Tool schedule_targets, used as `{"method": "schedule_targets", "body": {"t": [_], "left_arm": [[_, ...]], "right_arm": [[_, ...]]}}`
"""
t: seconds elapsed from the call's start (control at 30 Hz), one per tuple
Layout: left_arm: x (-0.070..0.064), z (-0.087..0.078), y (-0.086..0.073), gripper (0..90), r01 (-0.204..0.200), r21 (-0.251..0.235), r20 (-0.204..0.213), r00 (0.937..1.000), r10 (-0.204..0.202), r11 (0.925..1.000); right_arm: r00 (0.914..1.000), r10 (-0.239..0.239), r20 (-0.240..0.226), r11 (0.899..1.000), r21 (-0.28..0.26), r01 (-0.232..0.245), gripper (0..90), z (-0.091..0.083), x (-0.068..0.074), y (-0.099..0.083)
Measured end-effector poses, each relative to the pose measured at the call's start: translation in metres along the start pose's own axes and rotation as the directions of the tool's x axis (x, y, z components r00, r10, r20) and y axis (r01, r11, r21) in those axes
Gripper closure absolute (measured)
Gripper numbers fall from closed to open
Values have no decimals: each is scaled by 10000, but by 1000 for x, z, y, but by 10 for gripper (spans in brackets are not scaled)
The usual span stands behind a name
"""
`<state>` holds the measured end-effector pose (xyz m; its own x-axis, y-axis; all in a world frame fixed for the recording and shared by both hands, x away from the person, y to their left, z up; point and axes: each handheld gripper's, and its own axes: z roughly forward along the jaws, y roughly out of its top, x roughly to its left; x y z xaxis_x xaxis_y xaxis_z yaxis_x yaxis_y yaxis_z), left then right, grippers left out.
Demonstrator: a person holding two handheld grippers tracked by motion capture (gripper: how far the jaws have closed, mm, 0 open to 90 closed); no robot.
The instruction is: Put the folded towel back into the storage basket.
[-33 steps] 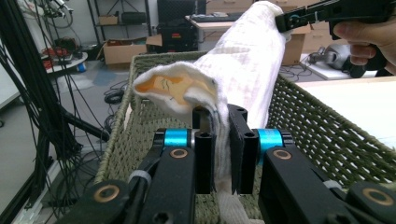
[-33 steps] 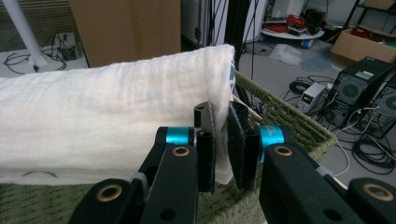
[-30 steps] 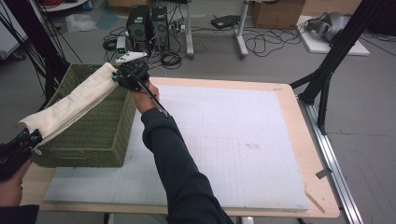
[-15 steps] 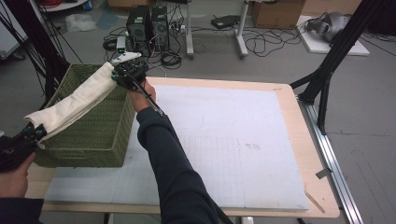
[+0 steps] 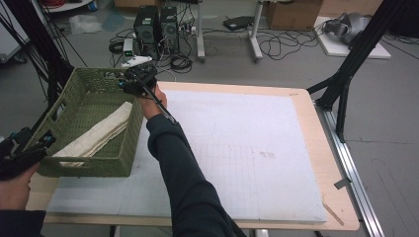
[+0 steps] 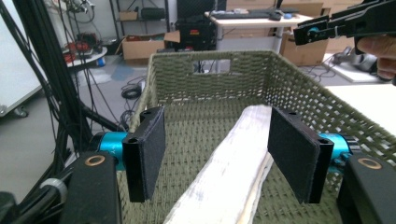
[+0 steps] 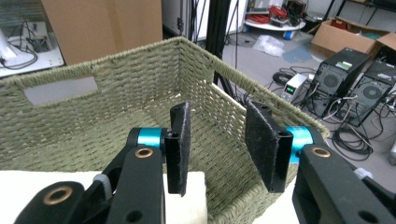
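Cloth, folded into a long cream strip, lies on the floor of the green woven basket at the table's nine-o'clock side, running from the basket's seven-o'clock corner toward one o'clock.

The left gripper hangs at the near end of the basket with its jaws spread wide, the strip passing between the pads but touching neither. In the high view this left gripper sits at the basket's eight-o'clock corner. The right gripper hovers at the basket's far rim, jaws moderately apart and empty, with the cloth's pale end just below them; from above, the right gripper is at the basket's one-o'clock corner.

Judging by its layered edges and slight sag, the cloth is probably light, soft and limp. It would droop from a single pinch, so taking hold near each end, through all the layers, looks soundest.

Cut off at the bottom of the left gripper view is the strip's near end. The basket wall hides part of the cloth from above, and how many folds it has cannot be made out.
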<state>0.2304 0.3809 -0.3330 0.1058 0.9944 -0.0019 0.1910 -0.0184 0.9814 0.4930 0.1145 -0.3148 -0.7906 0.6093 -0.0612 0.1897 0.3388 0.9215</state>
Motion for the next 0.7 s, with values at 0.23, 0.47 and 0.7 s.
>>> {"method": "schedule_targets", "body": {"t": [0.23, 0.47, 0.7], "left_arm": [[-5, -1, 1, 344, 509, -214, 848, 9952, -489, 9985], [-16, 8, 0, 244, 775, -31, 1738, 9819, -758, 9970], [-31, 18, 1, 226, 809, -121, 2594, 9629, -750, 9966]], "right_arm": [[9996, 132, -260, 9990, -429, -143, 486, -29, -11, 0], [9979, 365, -539, 9981, -482, -391, 333, -59, -28, -14], [9922, 445, -1163, 9978, -430, -498, 201, -83, -38, -31]]}}
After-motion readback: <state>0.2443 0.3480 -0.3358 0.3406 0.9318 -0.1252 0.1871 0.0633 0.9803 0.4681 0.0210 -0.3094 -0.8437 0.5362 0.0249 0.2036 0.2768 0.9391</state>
